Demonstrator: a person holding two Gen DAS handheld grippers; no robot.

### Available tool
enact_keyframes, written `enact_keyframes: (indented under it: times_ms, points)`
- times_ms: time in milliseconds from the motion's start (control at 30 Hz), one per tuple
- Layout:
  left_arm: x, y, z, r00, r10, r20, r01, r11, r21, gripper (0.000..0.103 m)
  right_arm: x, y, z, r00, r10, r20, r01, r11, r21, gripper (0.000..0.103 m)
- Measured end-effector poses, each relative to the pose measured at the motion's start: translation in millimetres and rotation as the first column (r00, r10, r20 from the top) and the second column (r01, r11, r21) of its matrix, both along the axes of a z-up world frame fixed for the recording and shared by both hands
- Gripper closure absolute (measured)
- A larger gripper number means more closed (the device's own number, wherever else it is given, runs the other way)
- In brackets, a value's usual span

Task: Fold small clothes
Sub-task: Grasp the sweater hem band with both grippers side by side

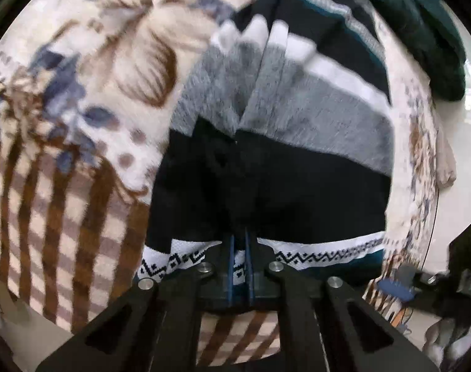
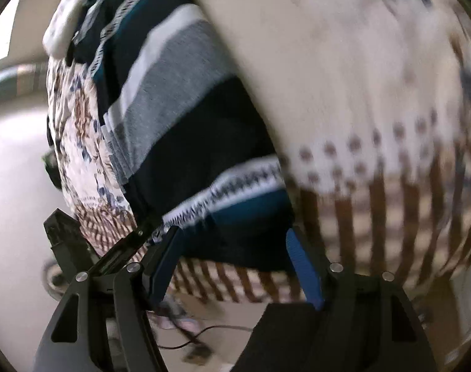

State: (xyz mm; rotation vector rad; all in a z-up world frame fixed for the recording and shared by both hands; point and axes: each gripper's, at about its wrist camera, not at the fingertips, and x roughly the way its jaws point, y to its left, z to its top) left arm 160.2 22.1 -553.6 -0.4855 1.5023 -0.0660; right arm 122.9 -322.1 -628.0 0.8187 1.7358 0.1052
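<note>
A small striped sweater (image 1: 297,161), black with grey, white and teal bands and a white zigzag hem band, lies on a patterned blanket (image 1: 80,124). My left gripper (image 1: 239,241) is shut on the sweater's hem, its blue pads pinched together on the fabric. In the right wrist view the same sweater (image 2: 186,130) lies ahead. My right gripper (image 2: 235,241) is open, its blue fingers (image 2: 300,263) on either side of the sweater's teal hem edge, not closed on it.
The cream blanket with brown stripes and blue flowers (image 2: 359,93) covers the table. A dark green garment (image 1: 421,31) lies at the far right. The table edge and cables (image 2: 198,334) show below, with the floor (image 2: 12,186) at left.
</note>
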Motion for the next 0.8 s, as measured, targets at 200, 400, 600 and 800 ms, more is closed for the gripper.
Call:
enact_keyframes:
  times_ms: [200,400,600,800]
  points:
    - [-9,25,28,0.996,0.021,0.086,-0.021,1.000,-0.006,0.099,-24,0,-6,0.994,-0.110,0.001,0.110,0.993,0.039,0.032]
    - [-2,43,23,0.998,-0.003,0.070,0.004,1.000,-0.019,0.099,-43,-7,-22,0.938,-0.347,-0.017,0.346,0.929,0.130,0.032]
    - [4,38,24,0.995,-0.068,0.074,0.069,0.998,-0.008,0.099,-54,-13,-44,0.824,-0.565,-0.028,0.564,0.816,0.126,0.086]
    - [-7,40,37,0.993,-0.078,0.091,0.079,0.997,-0.005,0.099,-65,2,-14,0.872,-0.489,0.016,0.489,0.872,-0.015,0.093]
